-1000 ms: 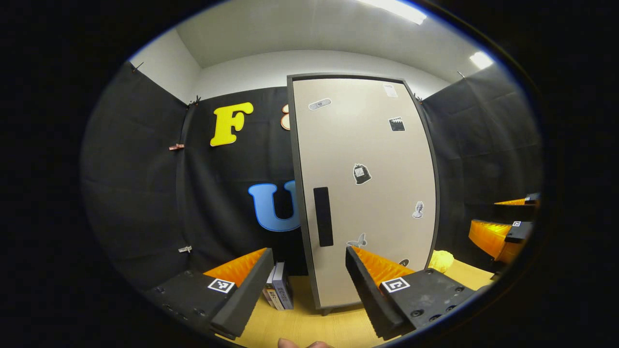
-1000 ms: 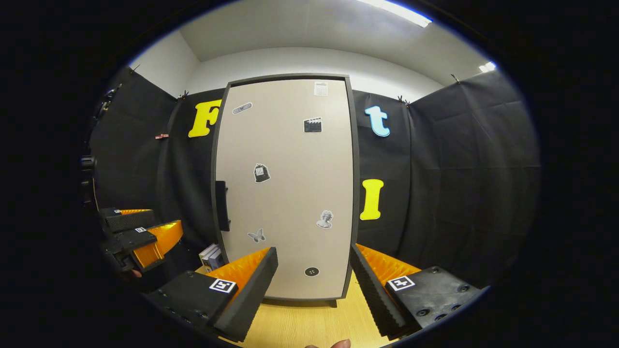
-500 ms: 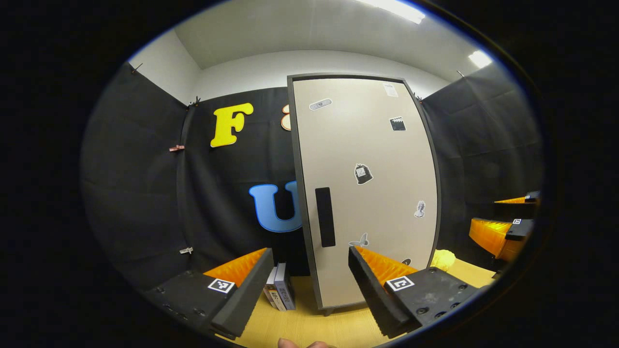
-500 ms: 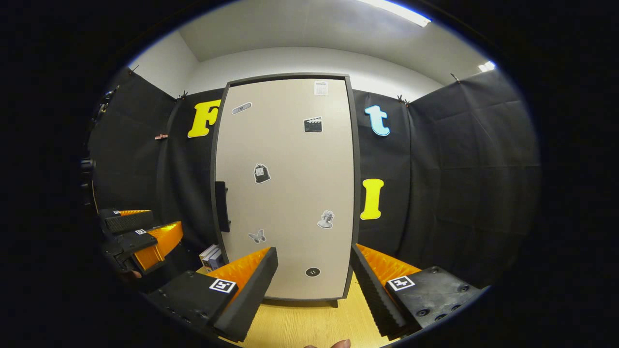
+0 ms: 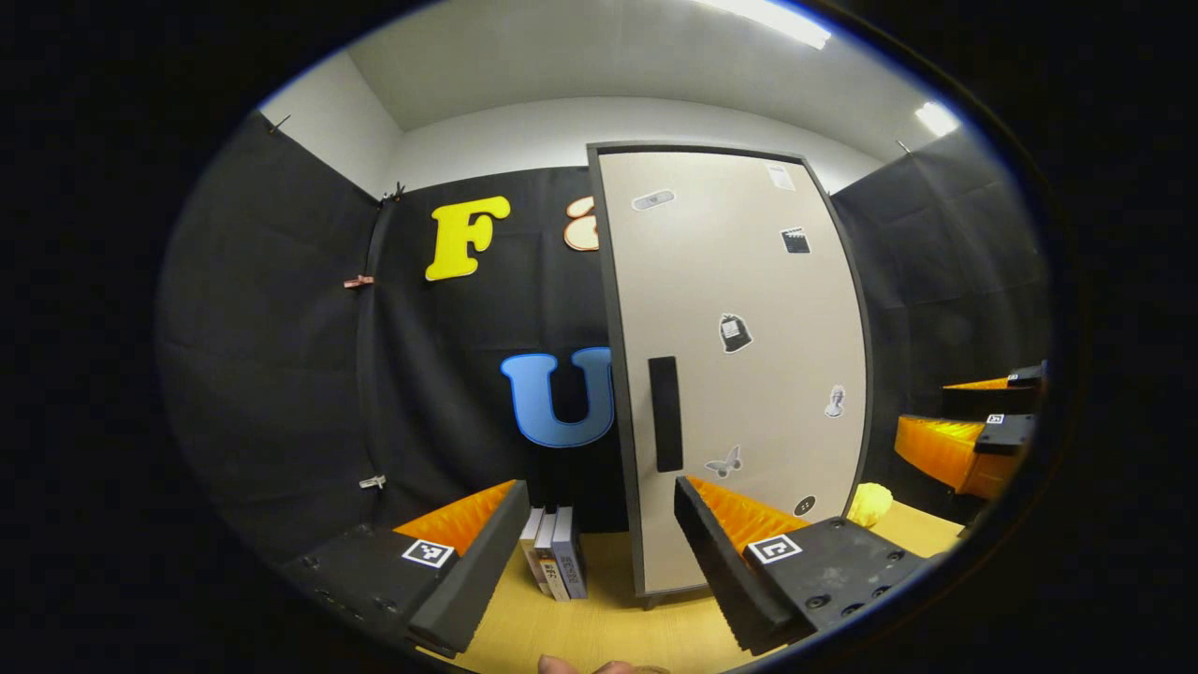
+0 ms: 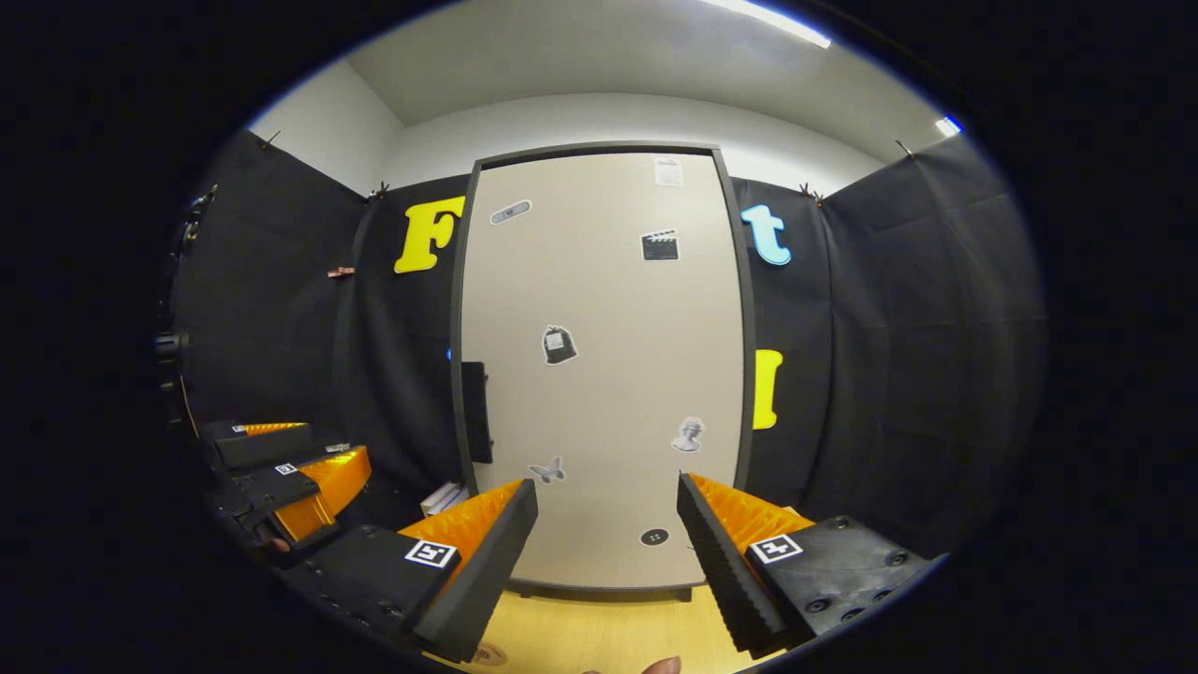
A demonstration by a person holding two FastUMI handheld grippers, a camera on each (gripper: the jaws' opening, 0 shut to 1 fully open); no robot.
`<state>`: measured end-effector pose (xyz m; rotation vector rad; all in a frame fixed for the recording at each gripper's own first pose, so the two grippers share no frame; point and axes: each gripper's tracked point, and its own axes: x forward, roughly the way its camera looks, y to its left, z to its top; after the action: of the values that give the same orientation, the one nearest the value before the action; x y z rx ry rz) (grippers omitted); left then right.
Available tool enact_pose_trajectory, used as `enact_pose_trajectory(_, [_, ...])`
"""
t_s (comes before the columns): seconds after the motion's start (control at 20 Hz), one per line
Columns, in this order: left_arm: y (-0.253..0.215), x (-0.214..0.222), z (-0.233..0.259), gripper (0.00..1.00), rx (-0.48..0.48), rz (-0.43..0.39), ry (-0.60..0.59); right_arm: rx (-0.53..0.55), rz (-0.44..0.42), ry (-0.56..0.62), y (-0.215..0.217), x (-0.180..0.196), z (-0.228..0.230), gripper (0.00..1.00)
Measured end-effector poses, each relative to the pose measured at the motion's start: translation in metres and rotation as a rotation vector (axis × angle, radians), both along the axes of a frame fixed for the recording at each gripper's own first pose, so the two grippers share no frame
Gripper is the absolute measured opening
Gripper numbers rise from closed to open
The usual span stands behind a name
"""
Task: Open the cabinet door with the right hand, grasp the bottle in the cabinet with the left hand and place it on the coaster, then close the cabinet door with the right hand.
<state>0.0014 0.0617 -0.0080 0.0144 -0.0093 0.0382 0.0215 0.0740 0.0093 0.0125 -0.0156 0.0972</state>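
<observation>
Well, both tongs [image 5: 599, 524] [image 6: 606, 524] agape facing closed cabinet door [image 6: 608, 374].

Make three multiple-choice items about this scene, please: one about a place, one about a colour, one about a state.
1. Where do the books stand?
A. left of the cabinet, on the table
B. on top of the cabinet
C. between the fingers of the right gripper

2. What colour is the handle on the cabinet door?
A. yellow
B. black
C. white

3. What is the state of the cabinet door?
A. wide open
B. taken off
C. closed

Answers:
1. A, the left gripper view shows them upright on the table by the cabinet's left side.
2. B, it is a dark vertical bar on the pale door.
3. C, the door sits flat in its frame and both grippers, the left gripper too, are open and away from it.
</observation>
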Motion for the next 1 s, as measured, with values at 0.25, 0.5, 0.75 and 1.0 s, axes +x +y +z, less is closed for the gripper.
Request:
enact_pose_trajectory(0.25, [0.038, -0.01, -0.01, 0.98, 0.014, 0.066, 0.006, 0.025, 0.067, -0.009, 0.051, 0.04, 0.004, 0.97])
enact_pose_trajectory(0.5, [0.063, -0.017, -0.024, 0.98, 0.02, 0.108, 0.022, 0.022, 0.122, -0.018, 0.111, 0.088, 0.0, 0.98])
enact_pose_trajectory(0.75, [0.076, -0.021, -0.037, 0.98, -0.008, 0.124, 0.034, 0.024, 0.134, -0.006, 0.149, 0.134, -0.011, 0.98])
enact_pose_trajectory(1.0, [0.088, -0.022, -0.046, 0.98, -0.025, 0.138, 0.05, 0.034, 0.096, 0.03, 0.164, 0.177, -0.026, 0.92])
